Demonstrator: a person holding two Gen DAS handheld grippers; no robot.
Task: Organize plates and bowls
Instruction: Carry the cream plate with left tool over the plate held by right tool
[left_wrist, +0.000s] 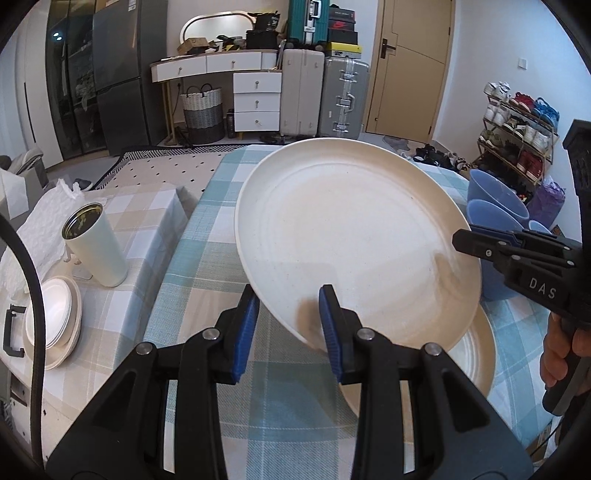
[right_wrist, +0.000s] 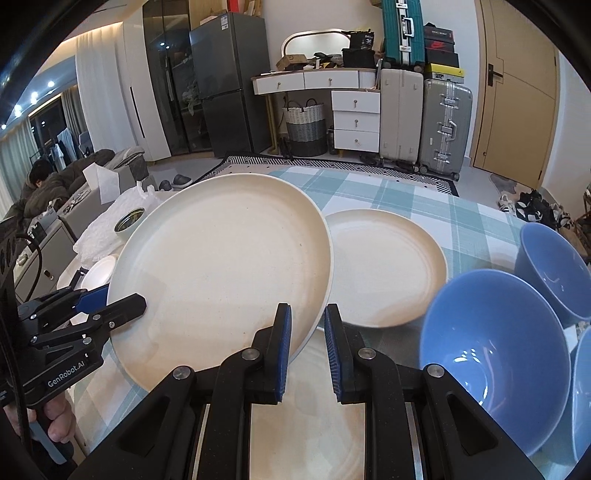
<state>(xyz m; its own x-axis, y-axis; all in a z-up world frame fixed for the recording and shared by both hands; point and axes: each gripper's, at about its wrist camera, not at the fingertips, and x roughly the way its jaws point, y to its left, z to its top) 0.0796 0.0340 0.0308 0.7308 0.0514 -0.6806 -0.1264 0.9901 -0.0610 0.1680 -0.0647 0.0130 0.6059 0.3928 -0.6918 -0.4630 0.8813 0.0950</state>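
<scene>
A large cream plate (left_wrist: 351, 236) (right_wrist: 221, 269) is lifted and tilted above the checked tablecloth. My left gripper (left_wrist: 291, 325) straddles its near rim, jaws apart with a gap on the left side. My right gripper (right_wrist: 307, 350) straddles the plate's right rim, jaws narrowly apart; it also shows in the left wrist view (left_wrist: 480, 245). A second cream plate (right_wrist: 384, 269) lies flat behind, and part of another (left_wrist: 476, 365) lies under the lifted one. Blue bowls (right_wrist: 491, 339) (left_wrist: 491, 206) stand at the right.
A white tumbler (left_wrist: 96, 247) and a stack of small white dishes (left_wrist: 55, 317) sit on the beige-checked table at the left, beside crumpled white plastic (left_wrist: 40, 229). Suitcases, drawers and a shoe rack stand far behind.
</scene>
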